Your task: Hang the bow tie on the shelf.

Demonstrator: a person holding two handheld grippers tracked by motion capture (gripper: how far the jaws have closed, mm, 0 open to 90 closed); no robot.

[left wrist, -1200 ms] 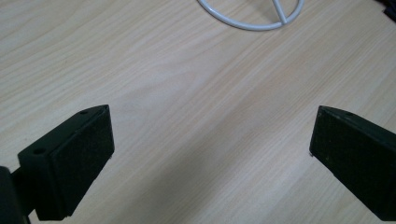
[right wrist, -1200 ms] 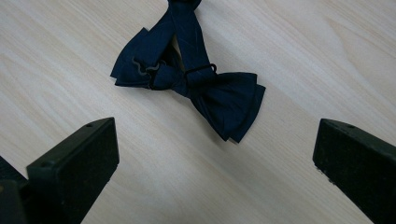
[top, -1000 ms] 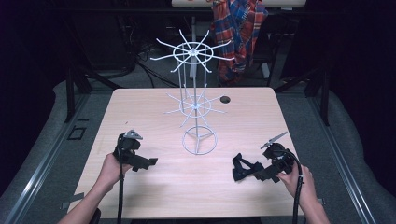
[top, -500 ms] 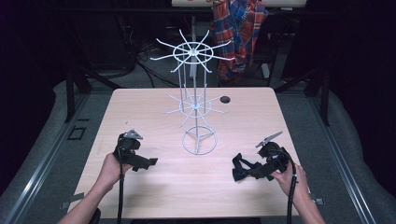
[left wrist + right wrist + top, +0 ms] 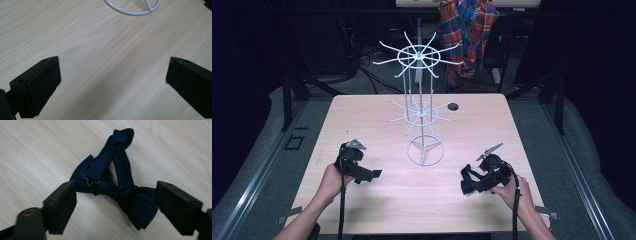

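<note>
A dark blue bow tie [image 5: 117, 187] lies crumpled on the wooden table [image 5: 377, 115], its strap looped above it and a small hook on its band. My right gripper [image 5: 116, 195] straddles it with one pad on each side and neither pad touching the cloth. Its jaws have just been closing and still stand apart. In the high view this right gripper [image 5: 472, 181] sits at the table's front right over the bow tie [image 5: 467, 176]. My left gripper [image 5: 368, 175] rests at the front left. In its own view the left gripper [image 5: 112, 70] is wide open over bare wood.
A white wire rack [image 5: 424, 112] with two tiers of spokes stands mid-table on a ring base [image 5: 132, 11]. A dark round hole [image 5: 453, 106] sits behind it. A plaid shirt [image 5: 467, 35] hangs beyond the table's far edge. Bare wood lies between the two grippers.
The right gripper has sunk a little and edged left over the bow tie. The left hand and gripper have stayed in place.
</note>
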